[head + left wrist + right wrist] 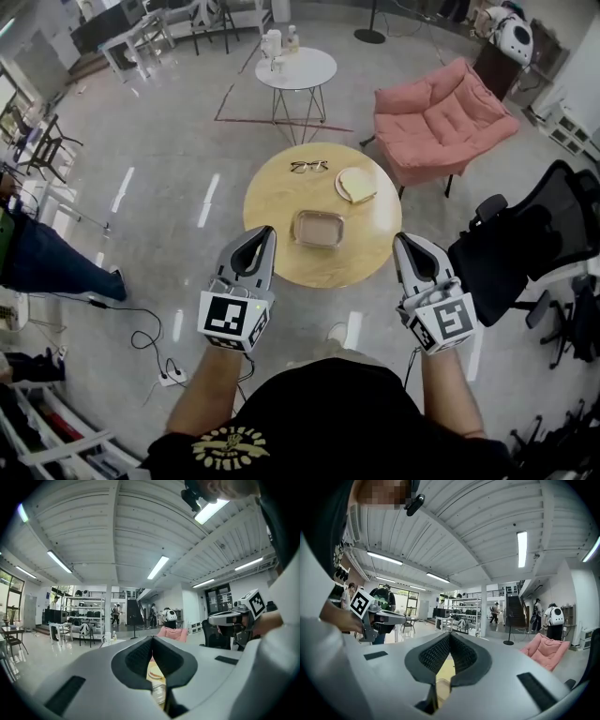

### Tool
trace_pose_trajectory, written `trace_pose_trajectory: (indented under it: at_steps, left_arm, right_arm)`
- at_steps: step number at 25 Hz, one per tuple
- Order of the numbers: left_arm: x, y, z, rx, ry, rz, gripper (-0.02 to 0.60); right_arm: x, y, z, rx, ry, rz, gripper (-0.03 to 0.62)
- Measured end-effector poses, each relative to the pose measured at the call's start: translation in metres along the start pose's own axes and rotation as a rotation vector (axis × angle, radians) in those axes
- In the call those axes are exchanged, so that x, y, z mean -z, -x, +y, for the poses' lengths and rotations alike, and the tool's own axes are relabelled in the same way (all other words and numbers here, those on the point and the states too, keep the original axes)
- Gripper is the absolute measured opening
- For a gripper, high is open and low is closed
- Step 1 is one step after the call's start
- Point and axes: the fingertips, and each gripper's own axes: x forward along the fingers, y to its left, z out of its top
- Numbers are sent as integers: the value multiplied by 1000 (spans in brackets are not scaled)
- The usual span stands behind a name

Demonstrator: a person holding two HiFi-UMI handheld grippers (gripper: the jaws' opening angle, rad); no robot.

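Left gripper point(266, 234) and right gripper point(401, 240), each held in a person's hand, hang at the near side of a round wooden table point(270, 202). Both pairs of jaws are pressed together at the tips, with nothing between them. The left gripper view shows its tips point(152, 638) meeting, and the right gripper view shows the same point(449, 634).

Between the two grippers and just ahead of them sits a shallow rectangular dish point(318, 228). It lies flat on the near half of the tabletop, and neither gripper touches it. Its long axis runs across the person from left to right, with the right end turned slightly nearer. The dish stands a little in from the near rim, and bare wood lies open on its left.

Farther back on the table, a pair of glasses point(308, 167) lies near the far rim. A small cream plate point(356, 185) sits to their right, apart from the dish.

Beyond the table's right side stands a pink armchair point(441, 117), close to the rim. A black office chair point(525, 244) stands near the right gripper's outer side. To the left, open grey floor stretches to a cable and power strip point(169, 375). A small white table point(296, 68) stands well beyond
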Motion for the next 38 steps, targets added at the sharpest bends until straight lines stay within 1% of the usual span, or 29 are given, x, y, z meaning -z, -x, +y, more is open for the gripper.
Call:
trace_pose_trajectory:
  at_steps: [4, 9, 13, 15, 19, 23, 27, 33, 36, 38]
  left_arm:
    - [-2, -15, 1, -20, 0, 7, 18]
    - [-4, -39, -7, -35, -6, 16, 18]
    - [-7, -56, -12, -69, 9, 19, 18]
    - [-8, -61, -14, -83, 22, 21, 18]
    - [-6, -66, -19, -98, 21, 39, 18]
    - [-4, -67, -15, -119, 43, 50, 18]
    - [-2, -66, -14, -126, 43, 56, 18]
    - [4, -72, -12, -113, 46, 72, 18]
    - [7, -79, -6, -98, 50, 82, 18]
    - [10, -85, 0, -89, 50, 85, 18]
  right_arm:
    - [2, -11, -15, -20, -12, -1, 15]
    - [6, -21, -42, -46, -26, -4, 15]
    - [6, -25, -65, -69, -31, -9, 15]
    - [5, -27, -74, -80, -31, -11, 15]
    - [9, -31, -90, -92, -53, -6, 15]
    - [15, -33, -94, -109, -72, 3, 15]
    - [19, -37, -95, -109, -96, 16, 15]
    - [23, -47, -95, -117, -109, 19, 15]
    - [24, -56, -96, -103, -121, 25, 15]
    - [26, -64, -97, -109, -115, 28, 15]
